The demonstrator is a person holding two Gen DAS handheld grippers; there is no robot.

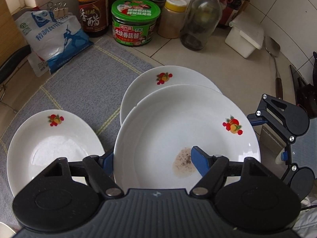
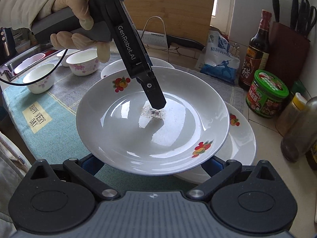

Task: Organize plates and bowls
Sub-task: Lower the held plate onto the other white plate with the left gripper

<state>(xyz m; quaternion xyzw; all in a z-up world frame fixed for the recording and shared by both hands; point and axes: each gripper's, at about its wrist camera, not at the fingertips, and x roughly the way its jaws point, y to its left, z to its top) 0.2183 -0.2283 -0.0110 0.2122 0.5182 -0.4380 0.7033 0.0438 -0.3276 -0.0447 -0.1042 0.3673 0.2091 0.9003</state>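
Note:
A white deep plate [image 1: 178, 130] with fruit decals and a speckled stain hangs above the mat, and my left gripper [image 1: 152, 160] is shut on its near rim. One blue pad [image 1: 198, 162] lies inside the plate, the other outside the rim. In the right wrist view the same plate [image 2: 152, 130] shows with the left finger [image 2: 155, 97] on the stain. A second plate [image 1: 168, 75] lies partly beneath it, a third [image 1: 53, 144] to the left. My right gripper [image 2: 152, 163] stands open, its fingertips hidden under the plate's edge. Three flowered bowls [image 2: 83, 61] stand on the mat's far left.
Along the tiled wall stand a vinegar bottle [image 1: 93, 10], a green-lidded jar [image 1: 134, 21], a glass bottle [image 1: 200, 19], a salt bag [image 1: 55, 39] and a white box [image 1: 245, 37]. A spatula [image 1: 274, 47] lies at right. Knife block [image 2: 287, 53], cutting board [image 2: 174, 10] and sink [image 2: 25, 57] border the mat [image 2: 49, 119].

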